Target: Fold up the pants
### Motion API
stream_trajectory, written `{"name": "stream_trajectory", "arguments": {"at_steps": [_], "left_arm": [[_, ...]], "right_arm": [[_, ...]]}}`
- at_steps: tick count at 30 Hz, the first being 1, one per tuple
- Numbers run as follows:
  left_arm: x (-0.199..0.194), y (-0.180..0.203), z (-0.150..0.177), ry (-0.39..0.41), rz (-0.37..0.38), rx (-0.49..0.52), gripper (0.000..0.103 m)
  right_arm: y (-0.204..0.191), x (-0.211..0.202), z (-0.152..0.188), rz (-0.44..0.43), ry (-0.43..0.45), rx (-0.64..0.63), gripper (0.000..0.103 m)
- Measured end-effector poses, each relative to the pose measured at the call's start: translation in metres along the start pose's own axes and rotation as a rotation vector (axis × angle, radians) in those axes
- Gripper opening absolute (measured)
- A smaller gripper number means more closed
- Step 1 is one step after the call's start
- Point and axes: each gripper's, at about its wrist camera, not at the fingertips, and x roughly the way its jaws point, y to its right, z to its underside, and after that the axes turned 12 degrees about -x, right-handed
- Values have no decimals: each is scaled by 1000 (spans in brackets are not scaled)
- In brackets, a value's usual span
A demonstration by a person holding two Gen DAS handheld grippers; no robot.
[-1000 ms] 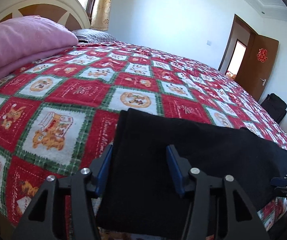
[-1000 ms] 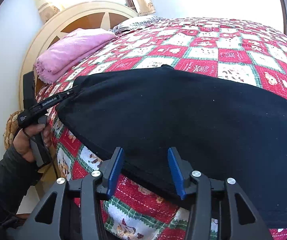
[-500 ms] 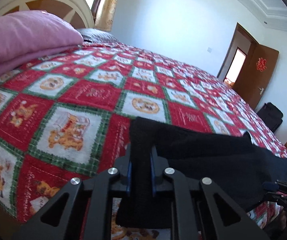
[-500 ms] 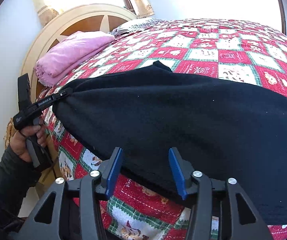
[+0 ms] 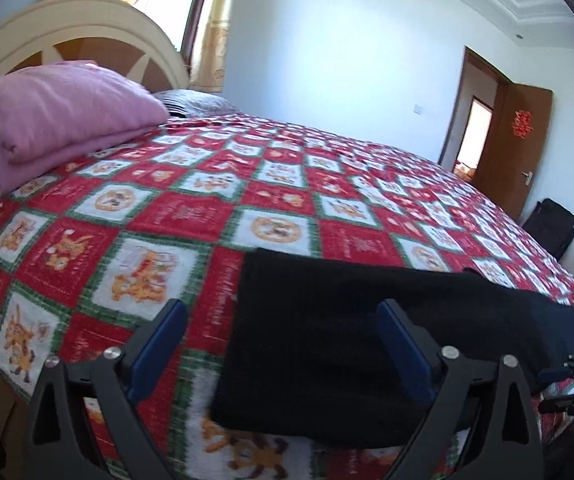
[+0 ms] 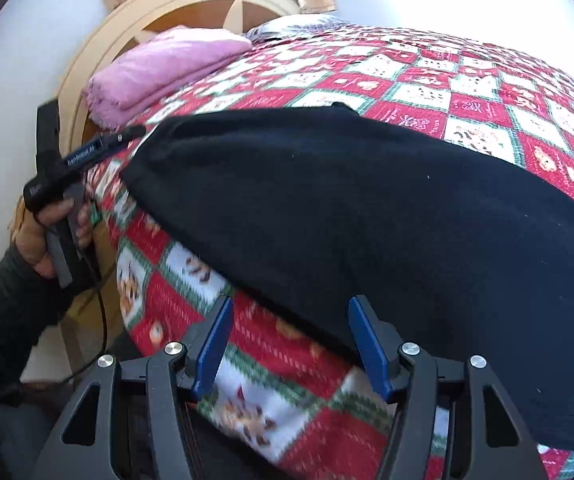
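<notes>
Black pants (image 5: 327, 360) lie folded lengthwise on the red patchwork bedspread (image 5: 167, 208), near its front edge. My left gripper (image 5: 283, 312) hovers over their left end. Its jaws are opening and stand wide; the cloth lies below and between them, with neither pad pressing on it. In the right wrist view the pants (image 6: 367, 208) stretch across the bed. My right gripper (image 6: 291, 304) is over their near edge with its jaws opening and no cloth pinched. The left gripper (image 6: 135, 133) shows there beside the pants' end, held by a hand (image 6: 35, 236).
A folded pink blanket (image 5: 55, 112) lies by the cream headboard (image 5: 67, 16), with a grey pillow behind it. An open brown door (image 5: 523, 140) and a black bag (image 5: 551, 228) stand beyond the bed's far right side. The bed's edge drops off just below both grippers.
Half a second ago the left gripper was pinched on the pants' left end; now it has let go and spread wide. The right jaws have widened slightly.
</notes>
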Motion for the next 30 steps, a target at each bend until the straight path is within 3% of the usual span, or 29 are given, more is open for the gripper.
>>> {"name": "stream_trajectory", "arguments": {"at_steps": [5,12,18,21,26,30], "left_arm": [[21,16,16,-81,-88,88,101],[-6,40,3,32,-96,119,101],[-6,76,-6,45,-51,103,102],[6,104,-8,38,-12,117,103],[33,144,-2,19,19,147,103],[50,155,11,-15,-14,175,103]], "right_arm": [[19,-19,3,22,3,32,62],[125,-116,29,284,92,227,61],[249,-255,112,643,194,560,61],[289,-309,156,721,251,715,61],[323,-339,194,680,264,792,59],[342,-329,200,573,252,799,54]]}}
